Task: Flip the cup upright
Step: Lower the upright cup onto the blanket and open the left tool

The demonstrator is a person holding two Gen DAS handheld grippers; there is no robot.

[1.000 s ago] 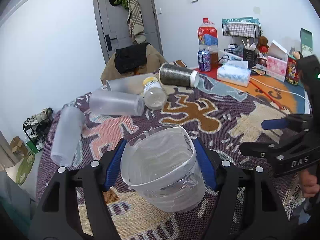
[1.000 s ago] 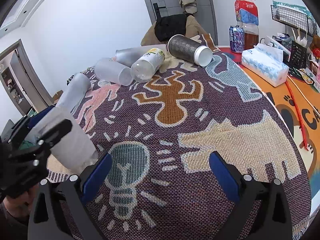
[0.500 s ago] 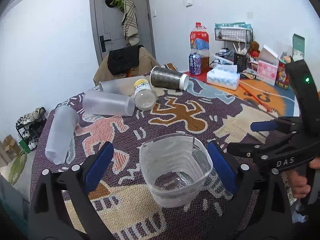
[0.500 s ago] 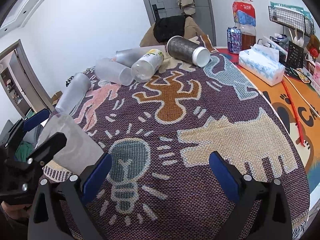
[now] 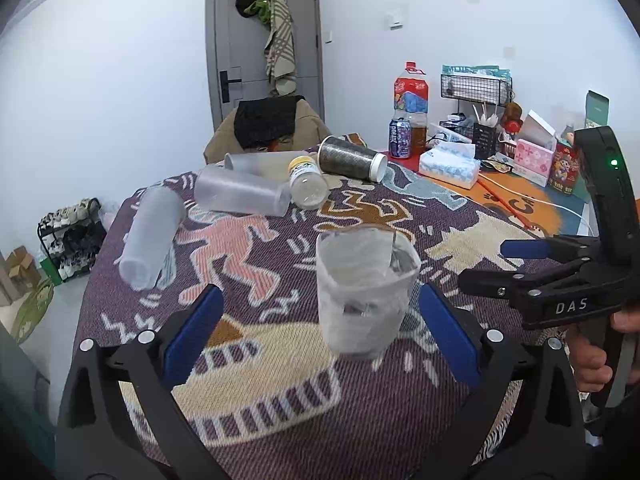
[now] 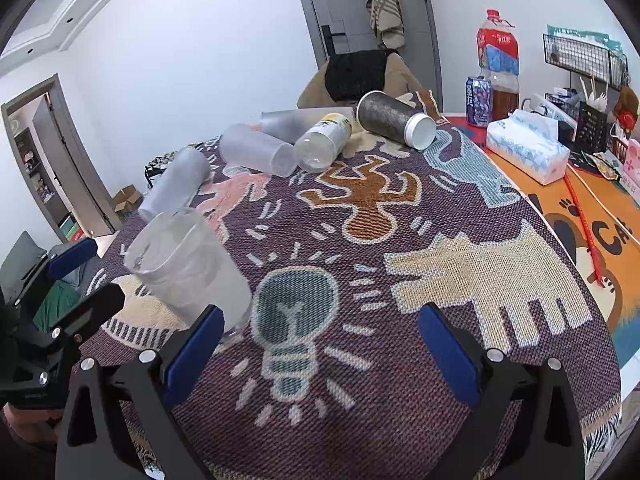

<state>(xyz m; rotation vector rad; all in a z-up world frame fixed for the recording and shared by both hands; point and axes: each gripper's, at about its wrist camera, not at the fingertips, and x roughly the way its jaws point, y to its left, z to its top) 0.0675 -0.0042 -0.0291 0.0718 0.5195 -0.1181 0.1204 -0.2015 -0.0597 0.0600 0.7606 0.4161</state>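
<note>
A frosted plastic cup (image 5: 364,292) stands upright, mouth up, on the patterned cloth (image 5: 280,392). My left gripper (image 5: 320,336) is open, its blue pads apart on either side of the cup and a little nearer than it, not touching. The cup also shows at the left of the right wrist view (image 6: 184,268), beside the left gripper (image 6: 80,276). My right gripper (image 6: 320,356) is open and empty over the light-bulb pattern; in the left wrist view it shows at the right (image 5: 516,264).
Several frosted cups (image 5: 240,196), a clear bottle (image 5: 308,180) and a dark tumbler (image 5: 352,158) lie on their sides at the far end. A tissue box (image 5: 448,164), a can, a large bottle and a wire rack stand at the far right.
My left gripper has opened and let go of the cup, then drawn back. The cup now stands free on the cloth. The right gripper has hardly moved.
</note>
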